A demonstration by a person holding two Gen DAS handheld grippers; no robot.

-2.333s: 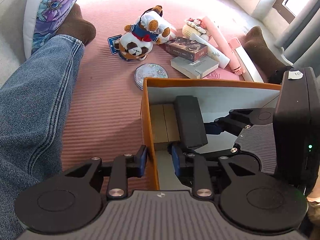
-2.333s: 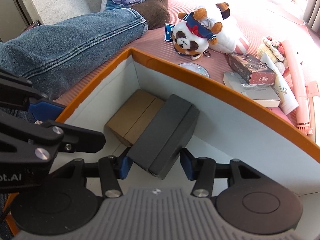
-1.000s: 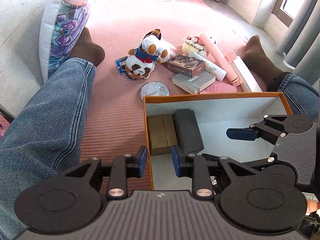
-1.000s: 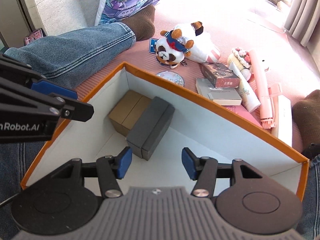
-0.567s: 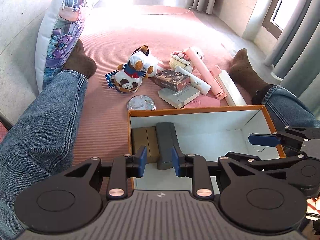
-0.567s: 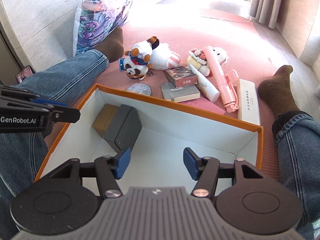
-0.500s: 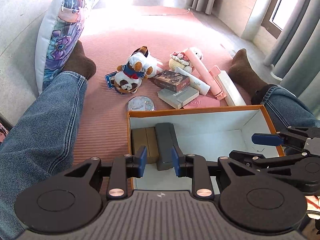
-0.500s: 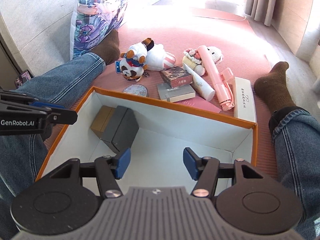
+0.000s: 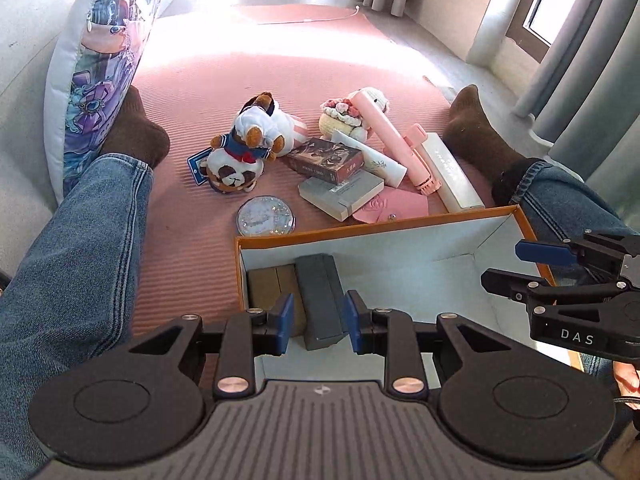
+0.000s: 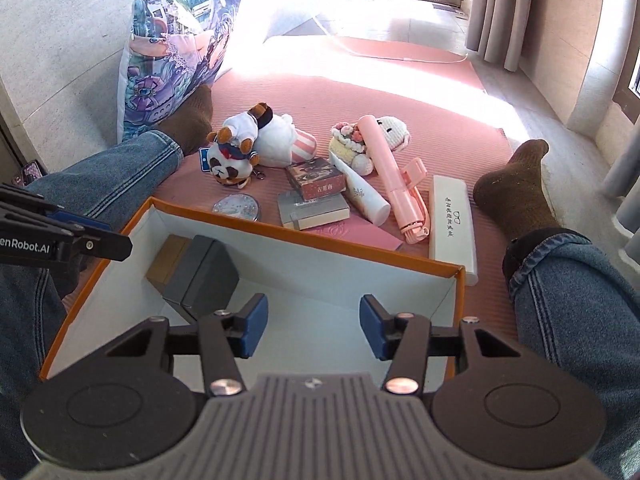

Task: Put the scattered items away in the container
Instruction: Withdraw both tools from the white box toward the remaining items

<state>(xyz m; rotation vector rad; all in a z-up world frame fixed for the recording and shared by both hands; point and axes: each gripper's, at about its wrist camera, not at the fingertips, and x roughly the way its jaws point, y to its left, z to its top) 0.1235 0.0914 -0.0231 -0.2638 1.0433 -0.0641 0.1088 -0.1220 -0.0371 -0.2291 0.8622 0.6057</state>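
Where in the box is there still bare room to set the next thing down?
The box floor is bare from the grey case across to the right wall and the near wall. The far left corner is crowded: the brown box and the grey case sit side by side there.

Both wrist views look steeply down, close over the orange box (image 9: 400,229); left from its left end, right from its near side.
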